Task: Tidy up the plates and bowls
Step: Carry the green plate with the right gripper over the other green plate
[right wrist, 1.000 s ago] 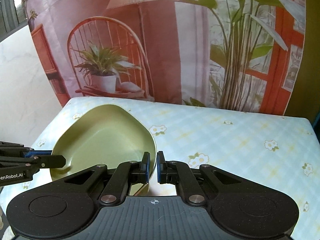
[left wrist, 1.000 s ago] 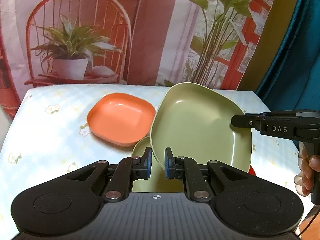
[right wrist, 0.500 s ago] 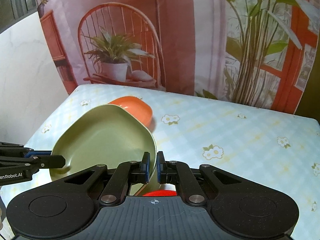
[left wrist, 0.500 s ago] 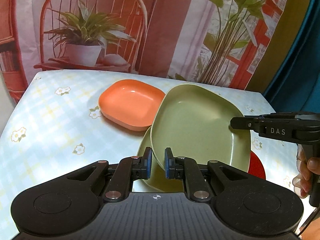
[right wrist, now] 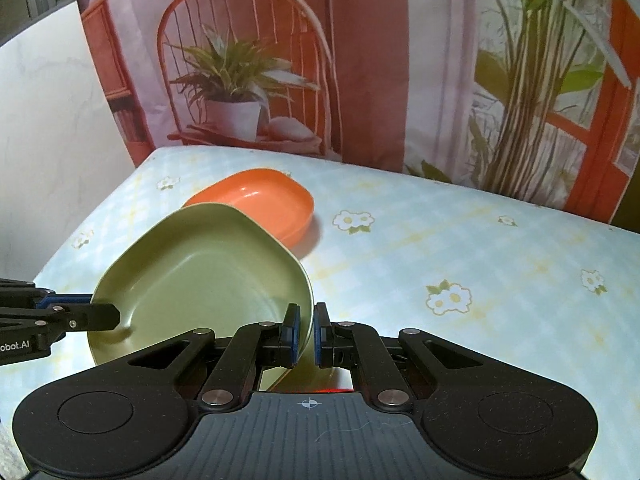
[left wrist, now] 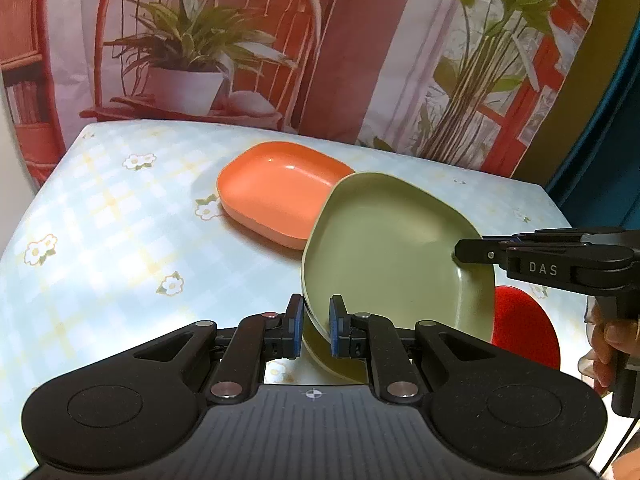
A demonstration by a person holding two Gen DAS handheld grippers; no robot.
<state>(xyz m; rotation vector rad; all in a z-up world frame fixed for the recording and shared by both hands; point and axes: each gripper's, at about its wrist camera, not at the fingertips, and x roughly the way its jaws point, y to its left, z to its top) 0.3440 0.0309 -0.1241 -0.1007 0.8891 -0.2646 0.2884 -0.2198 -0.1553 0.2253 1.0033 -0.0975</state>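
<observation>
A large green plate (left wrist: 392, 248) is held tilted above the table by both grippers. My left gripper (left wrist: 314, 326) is shut on its near rim; my right gripper (right wrist: 306, 330) is shut on the opposite rim, and its fingers (left wrist: 476, 250) show at the right of the left wrist view. The plate also shows in the right wrist view (right wrist: 200, 272). An orange plate (left wrist: 276, 188) lies on the table just beyond it, partly overlapped; it also shows in the right wrist view (right wrist: 268, 200). A second green dish (left wrist: 320, 356) lies under the held plate. A red dish (left wrist: 524, 328) peeks out at the right.
The table (left wrist: 100, 220) has a light blue checked cloth with flowers. A printed backdrop with a chair and plants (left wrist: 192, 48) hangs behind its far edge. A blue curtain (left wrist: 608, 128) is at the right.
Both grippers have carried the green plate toward the orange plate and lower, so more of the table and the red dish now show. Both stay shut on it.
</observation>
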